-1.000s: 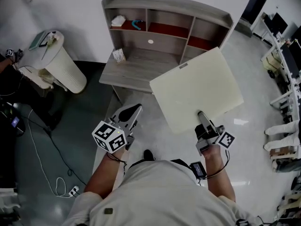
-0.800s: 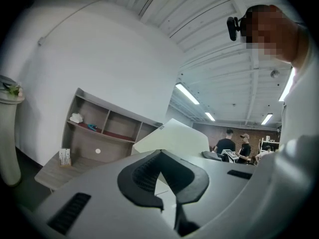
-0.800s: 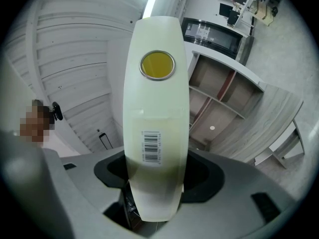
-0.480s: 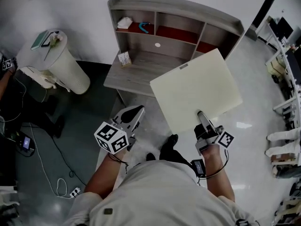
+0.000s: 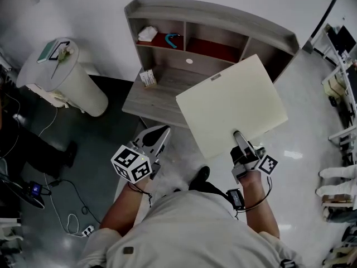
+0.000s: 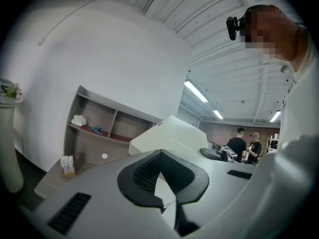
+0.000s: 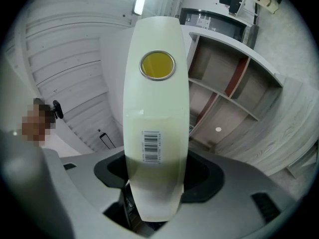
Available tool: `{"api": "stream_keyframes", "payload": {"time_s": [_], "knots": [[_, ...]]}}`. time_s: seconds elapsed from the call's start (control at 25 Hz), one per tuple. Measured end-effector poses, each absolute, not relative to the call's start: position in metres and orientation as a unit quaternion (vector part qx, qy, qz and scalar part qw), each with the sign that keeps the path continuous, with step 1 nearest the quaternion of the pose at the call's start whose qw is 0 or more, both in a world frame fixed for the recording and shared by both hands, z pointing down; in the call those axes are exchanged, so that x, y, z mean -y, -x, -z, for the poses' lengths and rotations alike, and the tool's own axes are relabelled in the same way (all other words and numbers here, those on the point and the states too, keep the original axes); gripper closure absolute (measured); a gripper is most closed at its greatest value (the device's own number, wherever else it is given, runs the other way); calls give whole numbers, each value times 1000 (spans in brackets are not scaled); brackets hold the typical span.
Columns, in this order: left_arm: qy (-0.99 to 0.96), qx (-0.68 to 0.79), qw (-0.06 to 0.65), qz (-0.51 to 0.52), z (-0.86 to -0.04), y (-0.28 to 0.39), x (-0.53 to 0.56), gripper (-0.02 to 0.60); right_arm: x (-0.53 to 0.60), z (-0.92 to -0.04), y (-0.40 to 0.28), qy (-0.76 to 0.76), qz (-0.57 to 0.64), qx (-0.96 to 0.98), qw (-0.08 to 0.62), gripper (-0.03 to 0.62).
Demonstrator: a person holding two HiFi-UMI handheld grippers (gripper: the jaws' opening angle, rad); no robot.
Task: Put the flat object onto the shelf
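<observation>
A pale cream, smooth, rigid square board (image 5: 231, 105) with a barcode sticker is clamped by its near edge in the right hand-held gripper (image 5: 239, 136), in front of the grey wood-grain shelf unit (image 5: 162, 91). The left hand-held gripper (image 5: 163, 130) is closed and empty.

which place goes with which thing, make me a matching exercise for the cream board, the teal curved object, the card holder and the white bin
Things:
1. cream board
2. teal curved object
3. card holder
4. white bin

Places:
a. on the desk surface, left end
b. top left shelf compartment
c. on the floor, left of the desk
d. held in the right gripper

Pairs: 1-d, 2-b, 3-a, 4-c
</observation>
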State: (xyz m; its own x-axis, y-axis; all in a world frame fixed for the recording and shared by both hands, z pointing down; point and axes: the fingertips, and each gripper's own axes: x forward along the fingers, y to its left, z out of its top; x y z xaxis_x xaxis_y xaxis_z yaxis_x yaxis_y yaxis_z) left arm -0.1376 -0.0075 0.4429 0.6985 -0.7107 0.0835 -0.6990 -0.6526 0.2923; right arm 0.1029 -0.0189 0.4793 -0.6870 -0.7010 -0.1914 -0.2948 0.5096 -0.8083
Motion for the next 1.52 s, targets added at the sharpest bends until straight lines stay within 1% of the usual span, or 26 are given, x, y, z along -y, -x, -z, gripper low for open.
{"api": "stream_keyframes", "payload": {"time_s": [0.24, 0.6, 1.0, 1.12, 1.32, 1.52], "knots": [[-909, 389, 146, 21, -438, 106, 75, 568, 83, -469, -129, 289, 384, -842, 246, 307], [-911, 394, 123, 8, -421, 49, 164, 568, 161, -429, -173, 268, 346, -871, 222, 309], [-916, 388, 100, 0, -399, 25, 220, 568, 212, -394, -199, 269, 307, -887, 214, 309], [-919, 382, 94, -1, -393, 33, 245, 568, 235, -384, -188, 269, 294, -893, 208, 309], [-930, 356, 96, -2, -392, 66, 306, 568, 292, -383, -154, 297, 293, -887, 196, 309], [-940, 332, 80, 3, -377, 77, 315, 568, 294, -361, -146, 314, 266, -893, 182, 309]]}}
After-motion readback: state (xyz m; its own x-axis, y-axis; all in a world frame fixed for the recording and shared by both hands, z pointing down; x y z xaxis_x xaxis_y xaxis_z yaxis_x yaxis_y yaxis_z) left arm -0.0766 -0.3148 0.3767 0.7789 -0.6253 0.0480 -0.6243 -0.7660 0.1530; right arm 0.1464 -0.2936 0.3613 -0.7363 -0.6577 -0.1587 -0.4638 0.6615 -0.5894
